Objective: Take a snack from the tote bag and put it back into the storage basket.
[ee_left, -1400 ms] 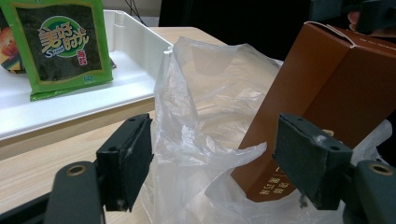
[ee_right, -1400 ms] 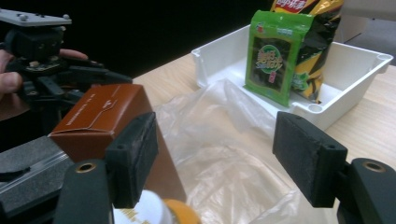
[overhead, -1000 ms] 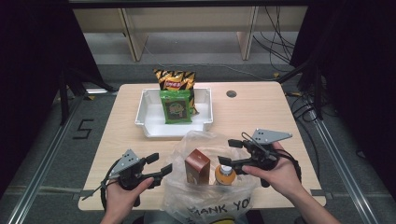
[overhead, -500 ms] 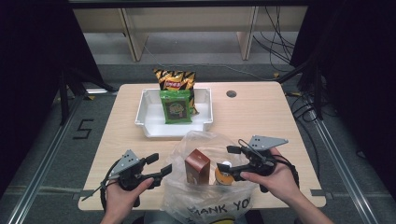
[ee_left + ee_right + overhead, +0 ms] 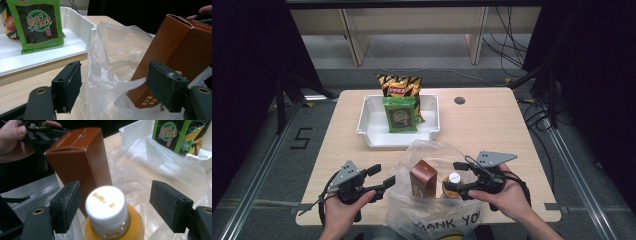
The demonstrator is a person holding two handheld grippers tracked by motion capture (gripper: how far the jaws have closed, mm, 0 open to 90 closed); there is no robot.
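In the high view, a thin clear plastic bag (image 5: 432, 210) lies crumpled at the near edge of the wooden table (image 5: 492, 120). Inside it stand a brown cardboard box (image 5: 423, 178) and an orange bottle (image 5: 452, 186) with a white cap, both upright with the long axis vertical. The left gripper (image 5: 384, 176) is just left of the bag, and its jaws are spread. The right gripper (image 5: 462, 177) reaches the bottle from the right. Beyond the bag is a white tray (image 5: 372, 127) with a green snack packet (image 5: 400, 114); the table's right side is bare.

In the left gripper view, the matte black pads (image 5: 68, 85) stand wide apart, with wrinkled bag film (image 5: 107, 75) between them, not pinched. The box (image 5: 175, 50) looks tilted here.

In the right gripper view, the jaws are spread on both sides of the round, smooth bottle cap (image 5: 106, 203), and the pads (image 5: 170, 205) do not touch it. The box (image 5: 80, 162) stands just behind the bottle.
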